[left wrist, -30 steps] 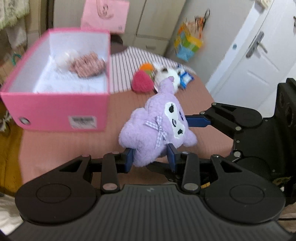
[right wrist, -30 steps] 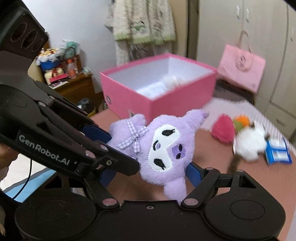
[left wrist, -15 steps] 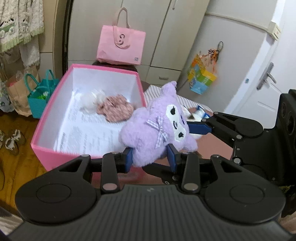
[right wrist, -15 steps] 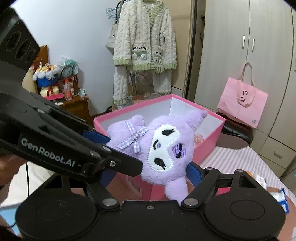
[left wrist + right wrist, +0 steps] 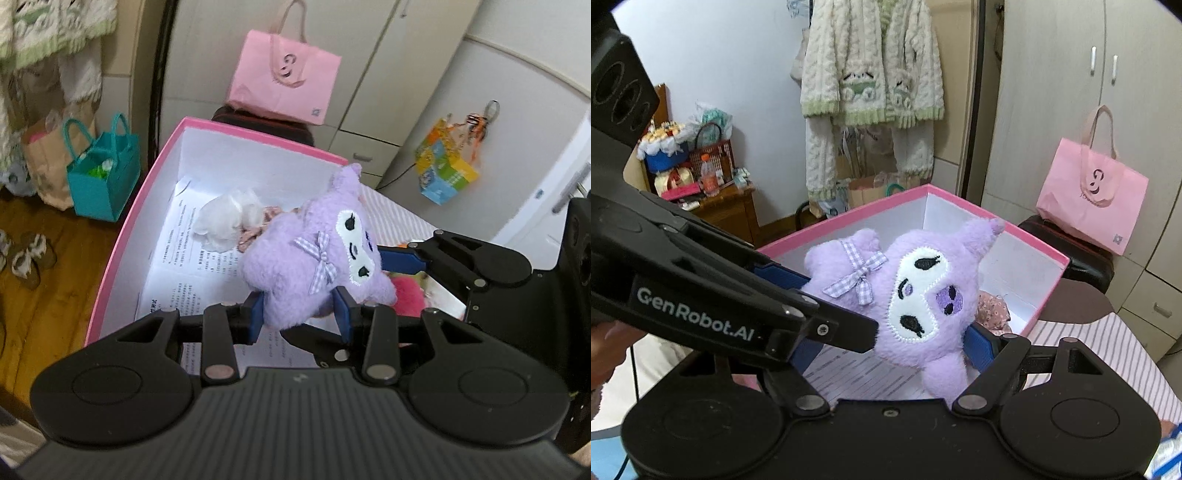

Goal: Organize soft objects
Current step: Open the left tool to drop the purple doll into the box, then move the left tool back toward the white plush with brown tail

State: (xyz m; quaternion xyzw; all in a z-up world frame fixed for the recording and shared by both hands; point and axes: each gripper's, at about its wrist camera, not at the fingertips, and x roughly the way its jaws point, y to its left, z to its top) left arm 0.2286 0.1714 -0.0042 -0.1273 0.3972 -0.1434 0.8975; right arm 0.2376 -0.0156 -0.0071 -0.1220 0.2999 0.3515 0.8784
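Over pink box [image 5: 122, 236], purple plush [image 5: 310, 266] tilts ear-up.

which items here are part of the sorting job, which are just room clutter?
Job:
- purple plush, held by both the left gripper and the right gripper
- pink box
- white fluffy toy and floral fabric piece in the box
- red plush beside the box

Clutter:
- pink tote bag
- teal bag
- hanging cardigan

Plush toy [image 5: 314, 258] above the box [image 5: 122, 236]; inside the box, fluffy ball [image 5: 229, 218] beside patterned cloth piece [image 5: 991, 308]; tote bag [image 5: 282, 92] behind.
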